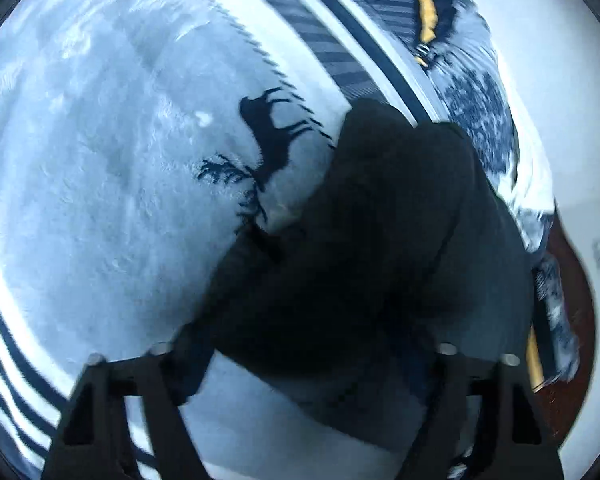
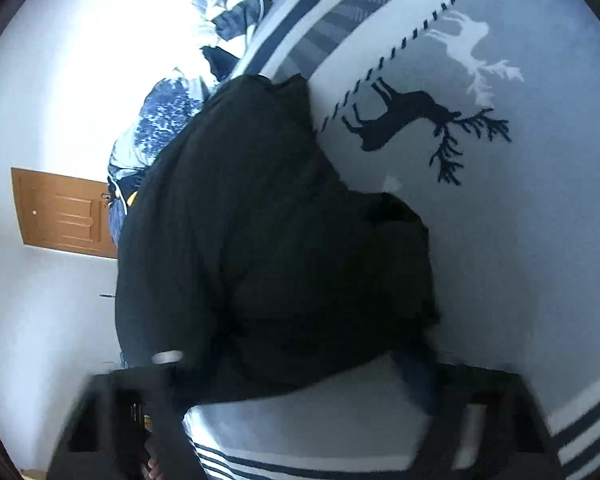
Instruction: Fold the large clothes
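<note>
left wrist: dark garment (image 1: 380,248) lies on pale reindeer blanket (image 1: 100,160), long axis running near-left to far-right toward patterned bedding (image 1: 476,112); left gripper (image 1: 300,380) fingers spread, grasp on cloth unclear | right wrist: dark garment (image 2: 268,248) stretches from near fingers to far-left; right gripper (image 2: 300,412) blurred, grip cannot be told; wooden door (image 2: 64,212) at left

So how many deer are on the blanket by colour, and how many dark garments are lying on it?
Dark navy deer: 1
White deer: 1
Dark garment: 1
Total: 3, all on the pale blue blanket.
</note>
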### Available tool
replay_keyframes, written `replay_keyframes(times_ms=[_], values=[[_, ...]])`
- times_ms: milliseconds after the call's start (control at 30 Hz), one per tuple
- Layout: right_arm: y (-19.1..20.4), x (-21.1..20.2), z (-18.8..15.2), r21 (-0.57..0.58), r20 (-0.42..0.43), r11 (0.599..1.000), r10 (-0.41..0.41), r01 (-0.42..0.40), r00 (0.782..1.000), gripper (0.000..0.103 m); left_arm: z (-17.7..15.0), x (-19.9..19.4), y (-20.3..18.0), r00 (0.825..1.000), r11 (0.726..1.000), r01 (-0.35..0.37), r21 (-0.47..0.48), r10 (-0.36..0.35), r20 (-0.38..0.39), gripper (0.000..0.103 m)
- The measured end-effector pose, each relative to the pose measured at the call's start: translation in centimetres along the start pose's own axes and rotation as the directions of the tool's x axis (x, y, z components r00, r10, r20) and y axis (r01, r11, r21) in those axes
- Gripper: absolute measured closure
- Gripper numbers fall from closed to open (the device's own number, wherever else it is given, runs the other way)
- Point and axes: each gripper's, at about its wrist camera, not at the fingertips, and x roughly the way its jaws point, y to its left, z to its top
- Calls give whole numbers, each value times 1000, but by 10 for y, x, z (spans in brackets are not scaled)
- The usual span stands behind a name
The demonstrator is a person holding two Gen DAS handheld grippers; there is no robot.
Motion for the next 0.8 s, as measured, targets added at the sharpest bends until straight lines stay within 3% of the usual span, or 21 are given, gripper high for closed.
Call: replay_keyframes(times_ms=[33,100,133,300,467,600,667,700,733,767,800], values=[[3,2,1,-23,0,1000,-3,3,1000,65,2,-1,-3,999,999,36,-2,-36,-14,75],[12,2,3,-52,-1,999,2,-2,1000,85,0,-10,-13,1000,999,31,43,-31,1,94],[16,-2,3,-58,4,998,8,-8,1000,92,-1,-16,-18,1000,998,26,62,-26,11,98],[38,-52,-10,-131,68,991,6,3,998,97,-30,-76,-31,999,985,11,172,-16,32,99],[44,-107,-61,-211,75,975,-47,62,996,97,-63,-112,5,999,983,-54,178,54,2,98],[13,-108,-96,-232,-7,959,-166,160,986,92,-80,-109,39,981,967,-187,171,194,-24,87],[1,-106,-95,-193,-29,957,-228,218,973,92,-79,-126,46,984,973,-177,151,178,5,86],[-1,-114,-93,-169,-24,964,-212,205,977,92,-77,-138,41,985,971,-173,166,168,45,78],[1,-123,-90,-159,-3,967,-202,199,979,87,-75,-146,34,982,965,-185,186,172,82,57],[8,-136,-88,-164,41,962,-216,219,976,81,-71,-160,20,973,951,-212,226,183,144,42],[14,-145,-84,-182,71,951,-240,249,968,57,-70,-169,12,965,940,-231,252,188,182,21]])
